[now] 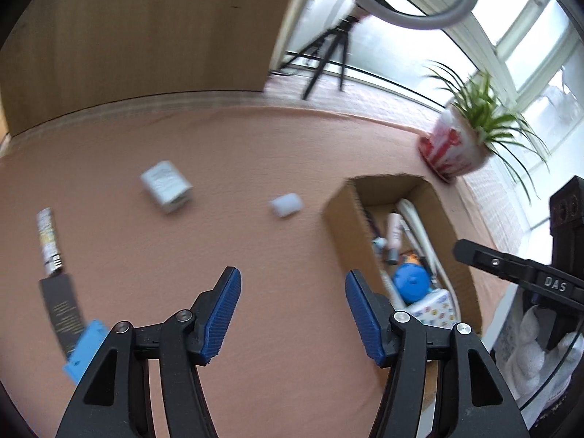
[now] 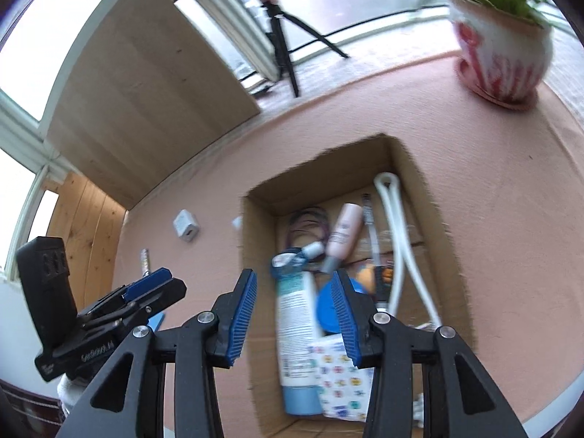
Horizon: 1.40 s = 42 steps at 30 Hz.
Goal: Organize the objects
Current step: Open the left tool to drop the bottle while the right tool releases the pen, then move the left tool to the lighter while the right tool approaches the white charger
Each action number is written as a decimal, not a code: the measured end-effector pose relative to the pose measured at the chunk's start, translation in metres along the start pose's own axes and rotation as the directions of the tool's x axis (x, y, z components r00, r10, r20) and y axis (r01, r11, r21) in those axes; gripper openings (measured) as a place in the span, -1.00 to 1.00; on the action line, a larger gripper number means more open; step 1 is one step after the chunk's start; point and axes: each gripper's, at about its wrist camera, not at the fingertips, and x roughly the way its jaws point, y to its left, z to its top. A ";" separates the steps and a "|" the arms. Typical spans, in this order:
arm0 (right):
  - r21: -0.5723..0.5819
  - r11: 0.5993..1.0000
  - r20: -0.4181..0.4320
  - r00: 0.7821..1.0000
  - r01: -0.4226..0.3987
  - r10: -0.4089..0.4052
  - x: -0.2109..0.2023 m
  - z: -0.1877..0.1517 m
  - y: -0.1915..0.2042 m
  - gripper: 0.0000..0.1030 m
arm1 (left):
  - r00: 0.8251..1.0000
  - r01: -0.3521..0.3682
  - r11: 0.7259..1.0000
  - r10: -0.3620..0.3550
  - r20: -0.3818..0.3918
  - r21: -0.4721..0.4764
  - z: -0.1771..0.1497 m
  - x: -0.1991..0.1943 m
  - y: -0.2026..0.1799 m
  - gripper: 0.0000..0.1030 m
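Note:
My left gripper (image 1: pixel 292 284) hangs open over the pink tabletop (image 1: pixel 219 255) with nothing between its blue pads. Ahead of it lie a white charger block (image 1: pixel 166 186) and a small white cylinder (image 1: pixel 286 204). At the left lie a printed stick (image 1: pixel 49 241), a black carton (image 1: pixel 64 314) and a blue piece (image 1: pixel 85 350). My right gripper (image 2: pixel 292 288) stands open above the cardboard box (image 2: pixel 434 219). A blue-and-white tube (image 2: pixel 297 332) lies in the box below its pads, untouched. Also inside are a pink bottle (image 2: pixel 343 233), a blue lid (image 2: pixel 325 310), a white hose (image 2: pixel 398 241) and a patterned packet (image 2: pixel 339 376).
A potted plant in a red-and-white pot (image 2: pixel 500 62) stands on the table's far corner beyond the box. A wooden board (image 2: pixel 146 91) leans at the back. A tripod (image 2: pixel 281 47) and a ring light stand by the window. The left gripper (image 2: pixel 157 283) shows left of the box.

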 end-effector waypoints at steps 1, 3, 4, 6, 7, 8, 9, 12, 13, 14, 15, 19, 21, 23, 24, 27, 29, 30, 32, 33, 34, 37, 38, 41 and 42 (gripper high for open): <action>-0.020 1.000 -0.001 1.000 -0.006 0.006 0.002 0.001 0.008 -0.24 | 1.000 -0.013 1.000 0.013 0.003 -0.020 -0.001 -0.004 0.013 0.26; -0.046 0.999 -0.007 1.000 -0.013 0.013 0.005 0.002 0.021 -0.23 | 1.000 -0.028 0.998 0.028 0.002 -0.056 -0.004 -0.010 0.034 0.29; -0.058 0.998 -0.013 1.000 -0.017 0.017 0.009 0.003 0.029 -0.23 | 0.999 -0.042 0.996 0.042 0.003 -0.074 -0.006 -0.014 0.046 0.31; -0.067 0.997 -0.017 0.999 -0.028 0.027 0.014 0.004 0.040 -0.23 | 0.998 -0.067 0.992 0.068 0.004 -0.105 -0.011 -0.019 0.066 0.35; -0.076 0.996 -0.023 0.999 -0.036 0.035 0.019 0.005 0.048 -0.23 | 0.997 -0.080 0.988 0.081 0.001 -0.133 -0.014 -0.022 0.079 0.36; -0.083 0.996 -0.028 0.999 -0.040 0.038 0.021 0.005 0.053 -0.23 | 0.996 -0.085 0.984 0.086 -0.002 -0.155 -0.017 -0.024 0.090 0.36; -0.091 0.995 -0.033 0.999 -0.043 0.040 0.025 0.005 0.059 -0.23 | 0.996 -0.090 0.980 0.090 -0.007 -0.178 -0.020 -0.026 0.100 0.36; -0.118 0.992 -0.053 0.998 -0.047 0.041 0.037 0.007 0.078 -0.23 | 0.994 -0.112 0.965 0.113 -0.009 -0.235 -0.027 -0.032 0.131 0.36; -0.127 0.991 -0.064 0.997 -0.051 0.043 0.043 0.007 0.085 -0.23 | 0.993 -0.119 0.961 0.122 -0.006 -0.251 -0.029 -0.035 0.141 0.36; -0.131 0.990 -0.073 0.996 -0.052 0.043 0.047 0.008 0.089 -0.23 | 0.991 -0.127 0.956 0.130 -0.003 -0.265 -0.030 -0.037 0.149 0.36; -0.133 0.990 -0.081 0.996 -0.053 0.043 0.052 0.009 0.094 -0.23 | 0.990 -0.134 0.949 0.140 0.000 -0.284 -0.031 -0.041 0.160 0.36; -0.146 0.987 -0.114 0.992 -0.066 0.049 0.074 0.014 0.113 -0.23 | 0.983 -0.172 0.930 0.183 0.004 -0.325 -0.029 -0.048 0.193 0.37; -0.154 0.986 -0.126 0.991 -0.063 0.044 0.083 0.017 0.121 -0.22 | 0.981 -0.184 0.920 0.196 0.001 -0.345 -0.027 -0.050 0.209 0.37; -0.173 0.983 -0.139 0.990 -0.053 0.029 0.096 0.020 0.132 -0.20 | 0.977 -0.201 0.909 0.212 -0.009 -0.366 -0.023 -0.050 0.226 0.38; -0.185 0.981 -0.142 0.990 -0.051 0.024 0.101 0.020 0.136 -0.19 | 0.976 -0.206 0.904 0.216 -0.014 -0.374 -0.021 -0.049 0.232 0.38; -0.218 0.975 -0.160 0.987 -0.042 0.007 0.118 0.023 0.151 -0.07 | 0.974 -0.217 0.896 0.224 -0.027 -0.388 -0.012 -0.041 0.245 0.38; -0.244 0.969 -0.165 0.986 -0.036 -0.005 0.130 0.026 0.161 -0.03 | 0.975 -0.212 0.889 0.218 -0.033 -0.406 -0.006 -0.035 0.252 0.38; -0.260 0.965 -0.167 0.986 -0.022 -0.023 0.137 0.027 0.166 -0.03 | 0.978 -0.204 0.888 0.207 -0.038 -0.413 -0.003 -0.031 0.255 0.38; -0.281 0.960 -0.172 0.984 -0.011 -0.039 0.149 0.029 0.173 -0.03 | 0.977 -0.206 0.884 0.207 -0.043 -0.421 0.003 -0.023 0.258 0.38; -0.287 0.958 -0.177 0.983 -0.012 -0.041 0.153 0.030 0.176 -0.03 | 0.978 -0.204 0.883 0.206 -0.043 -0.422 0.005 -0.020 0.259 0.38; -0.297 0.955 -0.187 0.981 -0.012 -0.046 0.162 0.032 0.180 -0.03 | 0.978 -0.204 0.883 0.202 -0.048 -0.423 0.008 -0.015 0.260 0.38; -0.318 0.948 -0.204 0.976 0.012 -0.081 0.184 0.037 0.188 -0.02 | 0.976 -0.214 0.879 0.205 -0.067 -0.427 0.015 -0.004 0.263 0.38; -0.326 0.945 -0.207 0.974 0.019 -0.091 0.189 0.039 0.190 -0.02 | 0.975 -0.220 0.881 0.207 -0.077 -0.418 0.017 0.001 0.262 0.38; -0.353 0.935 -0.211 0.971 0.032 -0.113 0.206 0.043 0.198 -0.02 | 0.971 -0.240 0.888 0.221 -0.093 -0.393 0.023 0.010 0.260 0.38; -0.365 0.930 -0.215 0.969 0.033 -0.119 0.212 0.044 0.201 -0.02 | 0.970 -0.244 0.887 0.223 -0.097 -0.392 0.024 0.012 0.261 0.38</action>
